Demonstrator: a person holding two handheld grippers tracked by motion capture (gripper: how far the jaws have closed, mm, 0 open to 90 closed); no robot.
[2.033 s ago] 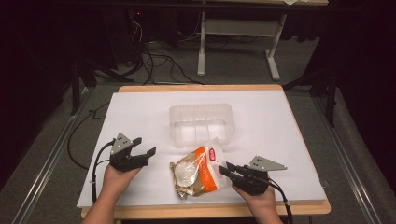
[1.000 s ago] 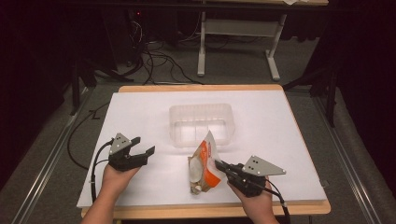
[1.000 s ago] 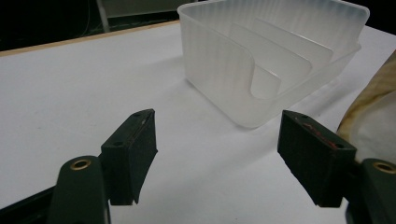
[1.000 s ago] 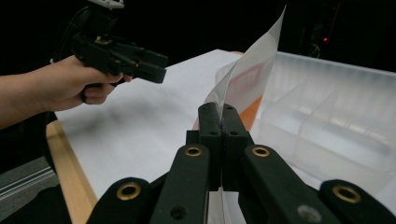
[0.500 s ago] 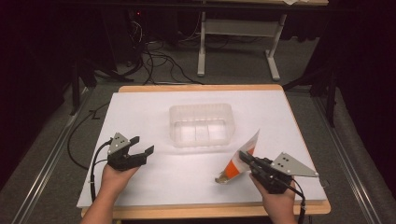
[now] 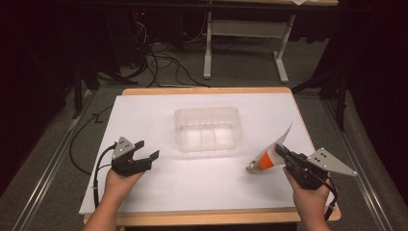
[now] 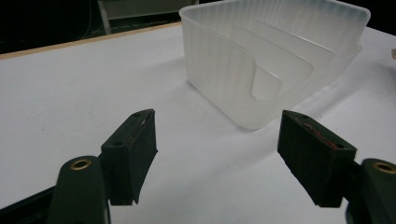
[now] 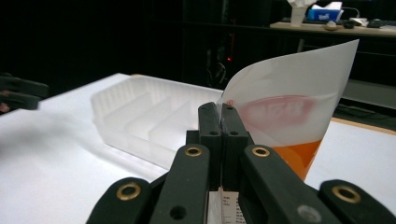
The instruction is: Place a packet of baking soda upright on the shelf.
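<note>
The snack packet (image 6: 270, 155), white at the top and orange lower down with a red label, is pinched by its edge in my right gripper (image 6: 283, 153), over the right part of the white table (image 6: 159, 110). In the high view the packet stands tilted, its top corner pointing up and away from me, its lower end close above the tabletop; I cannot tell whether that end touches. In the right gripper view the two black jaws sit pressed together with the thin film of the packet (image 8: 289, 112) caught between them, so the grip is fully closed on it.

My left gripper (image 6: 146, 153) rests low at the left of the table, held in the left hand (image 6: 120, 180), its jaws spread wide with nothing between them; the left gripper view shows bare tabletop in the gap.

The clear plastic container (image 6: 208, 129), with dividers inside, stands in the middle of the table, between the two grippers and farther from me. The packet is well apart from it, to its right.
</note>
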